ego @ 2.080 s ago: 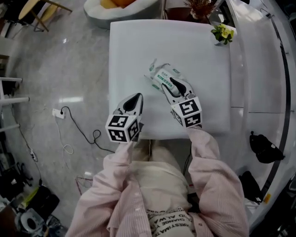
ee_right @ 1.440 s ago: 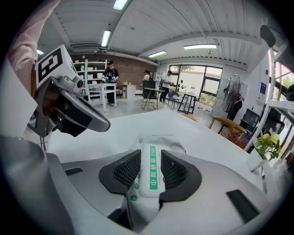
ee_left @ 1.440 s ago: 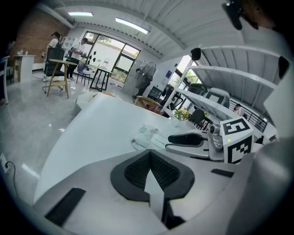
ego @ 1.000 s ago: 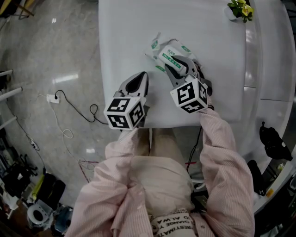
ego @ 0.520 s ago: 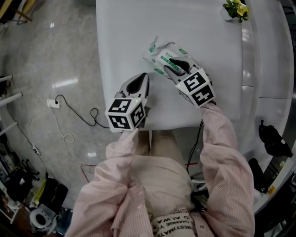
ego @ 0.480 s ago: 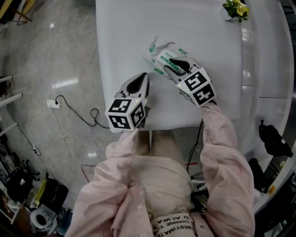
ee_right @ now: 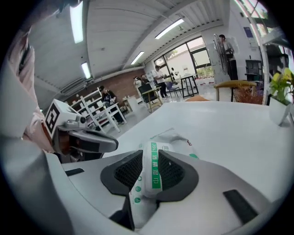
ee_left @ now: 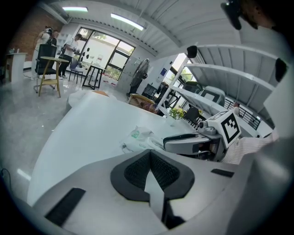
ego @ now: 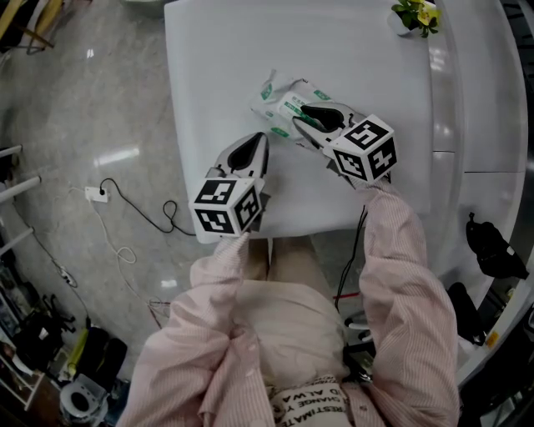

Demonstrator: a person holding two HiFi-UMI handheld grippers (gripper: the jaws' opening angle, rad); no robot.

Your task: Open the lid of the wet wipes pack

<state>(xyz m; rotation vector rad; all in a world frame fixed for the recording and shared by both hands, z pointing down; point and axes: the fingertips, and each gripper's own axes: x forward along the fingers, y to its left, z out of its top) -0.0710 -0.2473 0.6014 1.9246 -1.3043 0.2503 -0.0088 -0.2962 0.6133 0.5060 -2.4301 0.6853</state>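
Plastic of the wet wipes pack (ego: 288, 98) showed white with green print. The pack lay on the white table (ego: 217, 50) in the upper middle of the head view, crumpled at its left end. The right gripper (ego: 307, 117) reached into it from the lower right, pointing up and to the left in that view and slanting down toward the tabletop. Its jaws had just been closing. In the right gripper view a white, green-lettered strip of the pack (ee_right: 152, 172) stood upright between the two dark pads, and both pads pressed against it. The gripper was rolled over, so its marker cube (ego: 367, 148) sat tilted with one corner turned toward the pack. Behind it a pink striped sleeve (ego: 392, 242) ran down to the lower right of the frame.

The left gripper (ego: 257, 143) sat just below and left of the pack, apart from it, near the table's front edge. It pointed up and slightly right, angled downward. Its jaws were pressed together with nothing between them. Its marker cube (ego: 225, 208) hung over the table edge, with the other sleeve (ego: 209, 292) trailing below.

A small potted plant (ego: 415, 14) stood at the table's upper right corner. A cable (ego: 142, 217) lay on the grey floor (ego: 83, 100) at the left.
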